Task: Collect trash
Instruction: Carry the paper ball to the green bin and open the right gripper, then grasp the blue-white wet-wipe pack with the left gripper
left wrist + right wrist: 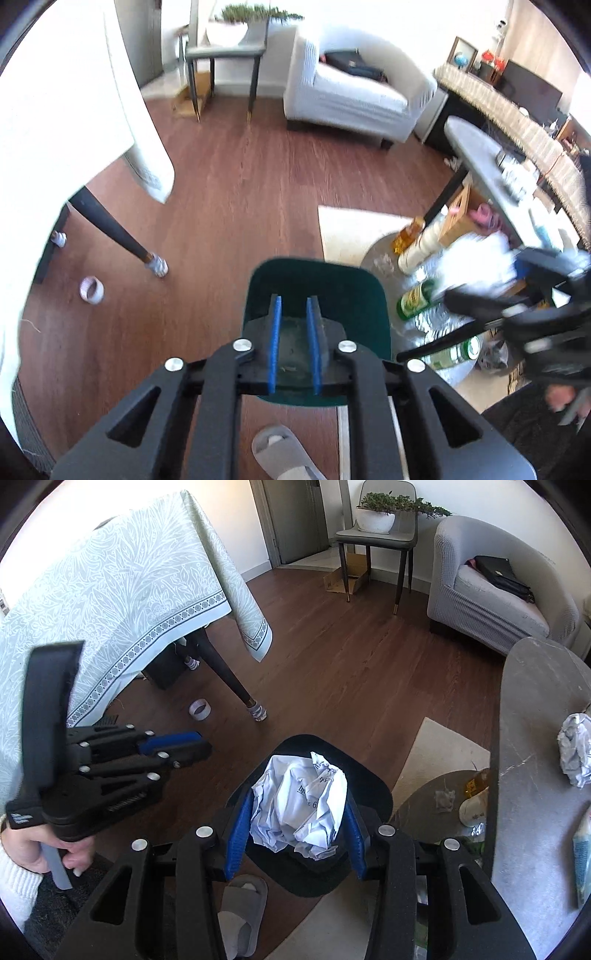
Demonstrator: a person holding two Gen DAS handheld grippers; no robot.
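My right gripper (pixel 295 812) is shut on a crumpled white paper ball (pixel 301 806) and holds it above a dark bin (pixel 369 779) on the floor. My left gripper (pixel 293 341) is open and empty, its blue pads a little apart, over the same dark green bin (pixel 317 284). The left gripper also shows at the left of the right wrist view (pixel 173 749). The right gripper shows blurred at the right of the left wrist view (pixel 491 295). Another crumpled paper (pixel 576 749) lies on the grey table (pixel 535 709).
A round low table (pixel 436 328) holds green bottles (pixel 415 299) and cups. A tape roll (pixel 200 709) lies on the wood floor by a cloth-covered table (pixel 122 590). A grey slipper (pixel 240 912) is near my feet. An armchair (pixel 495 590) and a chair (pixel 376 535) stand at the back.
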